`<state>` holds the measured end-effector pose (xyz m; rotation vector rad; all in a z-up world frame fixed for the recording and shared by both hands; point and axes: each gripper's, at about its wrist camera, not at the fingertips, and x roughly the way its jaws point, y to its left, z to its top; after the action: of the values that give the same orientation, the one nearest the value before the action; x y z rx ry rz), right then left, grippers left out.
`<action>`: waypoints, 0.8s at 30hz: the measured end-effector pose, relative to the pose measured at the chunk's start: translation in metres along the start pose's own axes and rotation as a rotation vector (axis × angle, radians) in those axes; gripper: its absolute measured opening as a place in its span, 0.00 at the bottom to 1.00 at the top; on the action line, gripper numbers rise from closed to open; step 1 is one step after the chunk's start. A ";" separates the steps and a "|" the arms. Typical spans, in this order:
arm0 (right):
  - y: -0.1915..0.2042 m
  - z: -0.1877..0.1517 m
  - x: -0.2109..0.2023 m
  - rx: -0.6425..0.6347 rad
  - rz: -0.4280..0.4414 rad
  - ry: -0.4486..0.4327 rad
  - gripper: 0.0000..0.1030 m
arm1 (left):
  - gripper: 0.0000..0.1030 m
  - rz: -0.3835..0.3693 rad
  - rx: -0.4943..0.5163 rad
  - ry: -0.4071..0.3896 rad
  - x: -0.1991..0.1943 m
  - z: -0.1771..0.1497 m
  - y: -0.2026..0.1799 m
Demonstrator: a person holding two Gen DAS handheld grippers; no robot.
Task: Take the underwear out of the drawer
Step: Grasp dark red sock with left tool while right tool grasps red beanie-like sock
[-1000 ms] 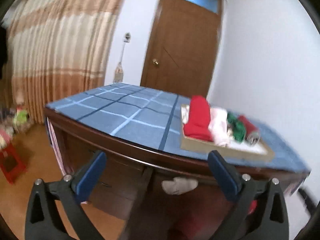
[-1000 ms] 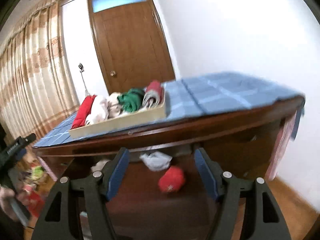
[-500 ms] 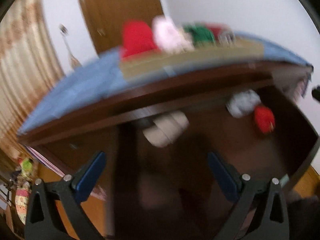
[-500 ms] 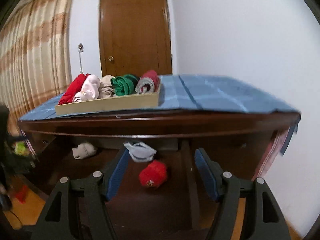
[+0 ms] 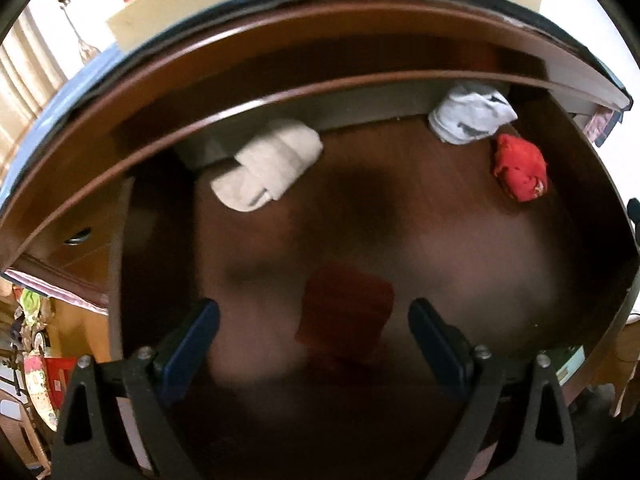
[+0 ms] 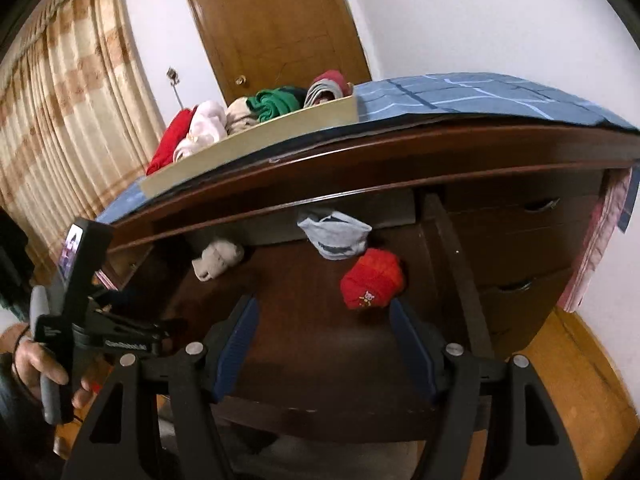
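Underwear: three rolled pieces, one cream (image 6: 218,258), one grey (image 6: 335,233), one red (image 6: 372,279).

The left wrist view looks steeply down from close above into the open drawer (image 5: 460,208), its lens low enough that the desk edge (image 5: 280,60) arcs across the top of frame. The right wrist view stands further back and faces forward and moderately down, taking in the drawer (image 6: 304,312), the blue cloth desktop (image 6: 472,96), the door (image 6: 276,20) and curtain (image 6: 68,112). Both views share the drawer floor with the cream roll (image 5: 268,164) (image 6: 218,258), grey-white piece (image 5: 472,114) (image 6: 336,234) and red piece (image 5: 520,168) (image 6: 372,280).
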<state>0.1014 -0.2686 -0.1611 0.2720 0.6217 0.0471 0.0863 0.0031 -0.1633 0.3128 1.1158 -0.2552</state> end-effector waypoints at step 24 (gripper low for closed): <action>0.005 -0.008 0.013 -0.013 0.017 0.102 0.68 | 0.93 0.050 0.045 0.160 0.014 0.013 0.000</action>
<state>0.1077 -0.2607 -0.1735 0.2638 0.7197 0.0818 0.1029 -0.0023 -0.1710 0.4057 1.2592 -0.2144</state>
